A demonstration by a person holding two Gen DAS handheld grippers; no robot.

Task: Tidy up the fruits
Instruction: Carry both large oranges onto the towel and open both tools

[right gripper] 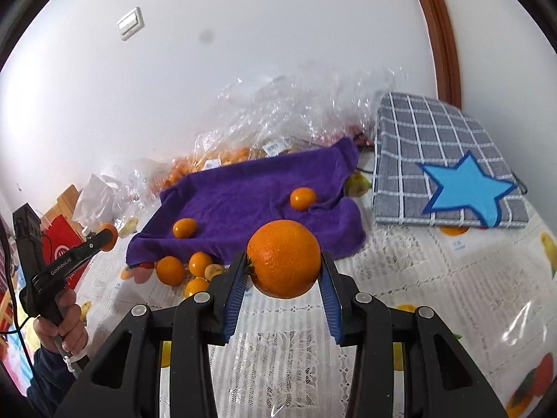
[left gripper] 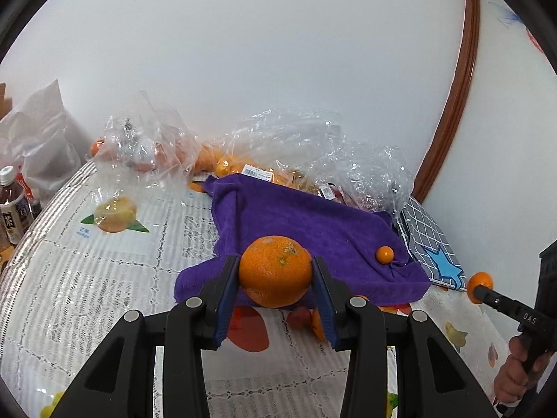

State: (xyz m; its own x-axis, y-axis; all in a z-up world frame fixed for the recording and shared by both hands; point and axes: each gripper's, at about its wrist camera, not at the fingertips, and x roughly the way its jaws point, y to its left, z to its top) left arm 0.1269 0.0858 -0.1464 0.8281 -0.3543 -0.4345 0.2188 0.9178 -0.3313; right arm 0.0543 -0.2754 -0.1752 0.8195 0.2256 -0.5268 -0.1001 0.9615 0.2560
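Note:
My left gripper [left gripper: 275, 273] is shut on a large orange [left gripper: 275, 270], held above the near edge of a purple towel [left gripper: 306, 226]. A small kumquat [left gripper: 384, 254] lies on the towel's right side. My right gripper [right gripper: 283, 261] is shut on another large orange [right gripper: 283, 257], held above the table in front of the towel [right gripper: 243, 195]. Two small oranges [right gripper: 303, 198] [right gripper: 185, 227] lie on the towel in the right wrist view. Several small oranges [right gripper: 170, 270] lie on the tablecloth at the towel's near left corner.
Clear plastic bags [left gripper: 313, 146] with more oranges lie along the wall behind the towel. A grey checked cloth with a blue star [right gripper: 449, 170] lies right of the towel. Bottles [left gripper: 10, 205] stand at the table's left edge. A lace tablecloth [left gripper: 104, 278] covers the table.

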